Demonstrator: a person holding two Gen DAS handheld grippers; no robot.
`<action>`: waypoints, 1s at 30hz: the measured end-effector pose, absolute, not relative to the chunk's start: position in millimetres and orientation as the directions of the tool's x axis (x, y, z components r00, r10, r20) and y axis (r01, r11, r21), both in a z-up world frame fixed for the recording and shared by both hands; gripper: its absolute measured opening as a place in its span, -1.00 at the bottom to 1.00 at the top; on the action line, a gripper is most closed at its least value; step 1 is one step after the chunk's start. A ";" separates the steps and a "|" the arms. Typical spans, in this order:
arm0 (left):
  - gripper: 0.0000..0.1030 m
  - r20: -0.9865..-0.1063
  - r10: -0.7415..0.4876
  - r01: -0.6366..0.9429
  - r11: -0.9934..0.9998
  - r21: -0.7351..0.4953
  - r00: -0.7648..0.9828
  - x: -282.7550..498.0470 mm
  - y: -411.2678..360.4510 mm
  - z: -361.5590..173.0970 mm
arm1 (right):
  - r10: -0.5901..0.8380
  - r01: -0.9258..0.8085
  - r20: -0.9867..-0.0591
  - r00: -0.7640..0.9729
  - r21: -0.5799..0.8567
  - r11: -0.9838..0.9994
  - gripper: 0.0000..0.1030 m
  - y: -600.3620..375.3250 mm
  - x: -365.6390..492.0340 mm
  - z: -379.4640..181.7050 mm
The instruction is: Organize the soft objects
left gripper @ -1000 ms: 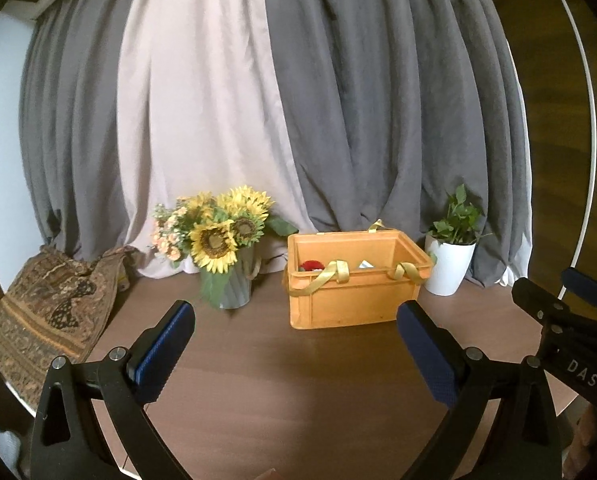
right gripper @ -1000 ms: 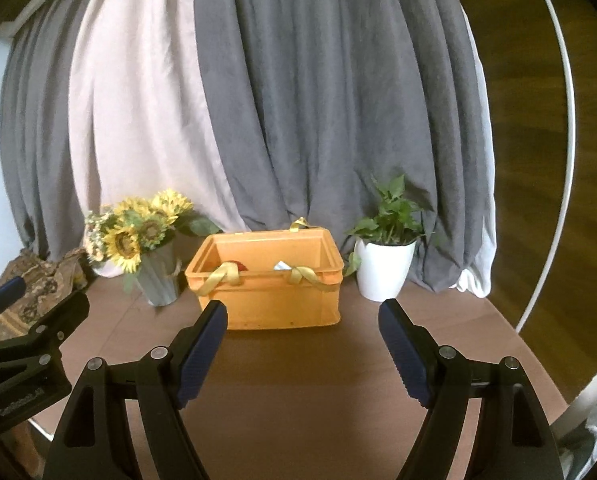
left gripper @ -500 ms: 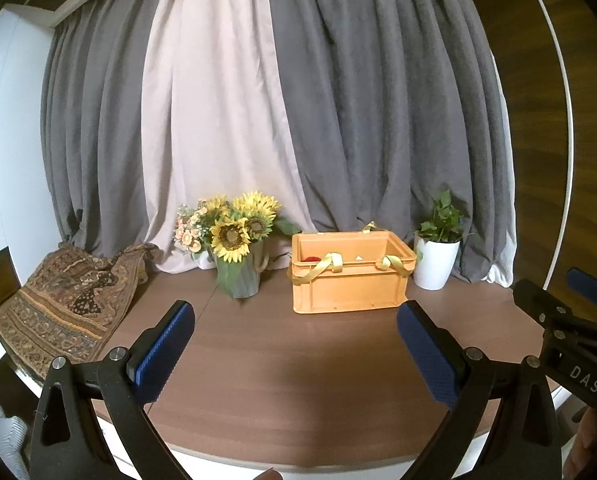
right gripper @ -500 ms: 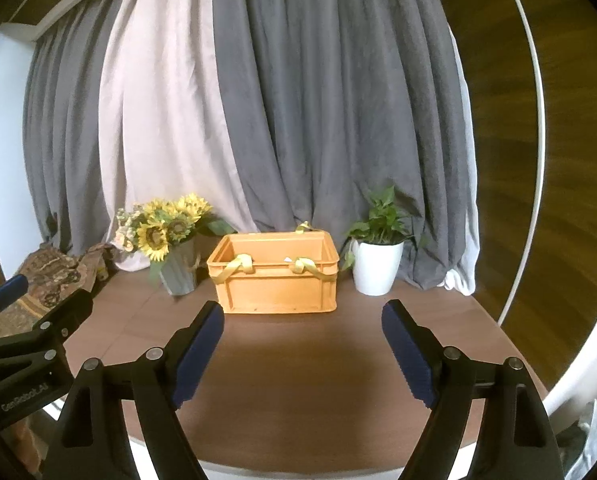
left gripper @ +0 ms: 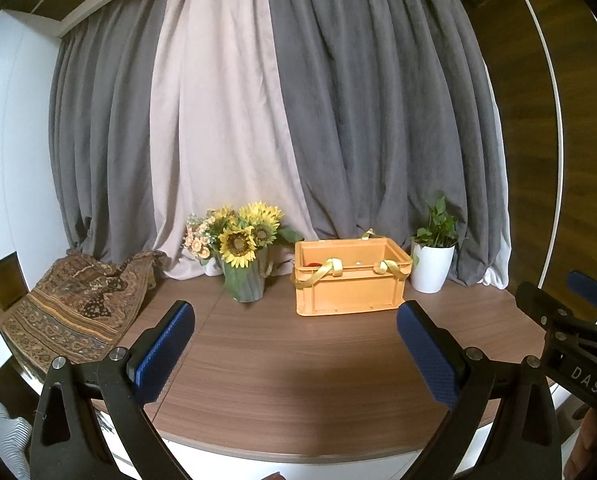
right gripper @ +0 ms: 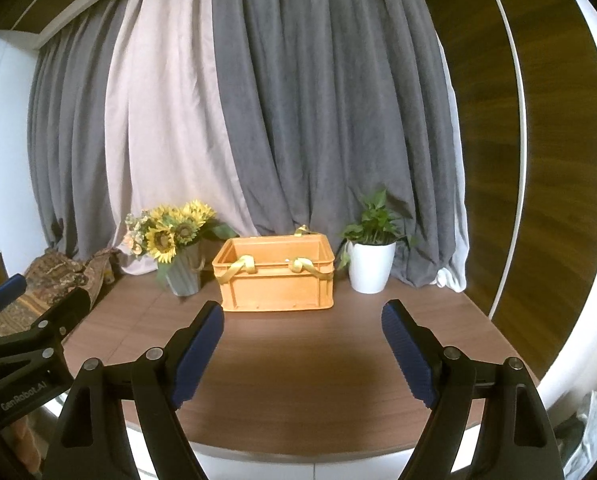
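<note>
An orange plastic crate (left gripper: 350, 286) (right gripper: 276, 280) stands at the back of the brown table, with yellow ribbons (left gripper: 326, 270) (right gripper: 244, 266) draped over its front rim. Something red (left gripper: 313, 264) shows just inside it in the left wrist view. My left gripper (left gripper: 296, 342) is open and empty, well back from the crate over the table's front part. My right gripper (right gripper: 302, 344) is open and empty, at a similar distance from the crate. Each gripper shows at the edge of the other's view.
A grey vase of sunflowers (left gripper: 244, 268) (right gripper: 178, 256) stands left of the crate. A white pot with a green plant (left gripper: 434, 264) (right gripper: 372, 264) stands to its right. A patterned cloth (left gripper: 78, 308) lies at the table's left end. Curtains hang behind. The table's front edge (left gripper: 298, 454) is close below.
Both grippers have pulled back from the crate and risen; the crate looks smaller and farther, and the table's front edge has come into view. Both stay open.
</note>
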State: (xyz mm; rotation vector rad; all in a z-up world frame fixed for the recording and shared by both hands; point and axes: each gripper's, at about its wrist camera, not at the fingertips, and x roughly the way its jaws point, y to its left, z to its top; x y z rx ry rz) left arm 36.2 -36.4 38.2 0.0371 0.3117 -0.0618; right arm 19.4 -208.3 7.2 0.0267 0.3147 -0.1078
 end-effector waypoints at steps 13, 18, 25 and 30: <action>1.00 -0.300 -0.056 0.068 0.997 0.031 0.952 28.4 -39.5 39.8 | -0.104 0.113 -0.306 0.946 0.012 0.993 0.60 -211.0 9.7 7.5; 1.00 -0.301 -0.057 0.069 0.997 0.030 0.952 26.1 -39.9 40.7 | -0.105 0.114 -0.305 0.947 0.013 0.993 0.60 -210.8 8.3 7.5; 1.00 -0.302 -0.057 0.069 0.997 0.031 0.952 25.1 -40.5 40.9 | -0.104 0.114 -0.308 0.946 0.016 0.993 0.60 -211.1 6.4 7.3; 1.00 -0.299 -0.055 0.068 0.997 0.031 0.953 24.6 -40.0 40.2 | -0.102 0.113 -0.307 0.946 0.016 0.993 0.60 -211.4 7.3 7.5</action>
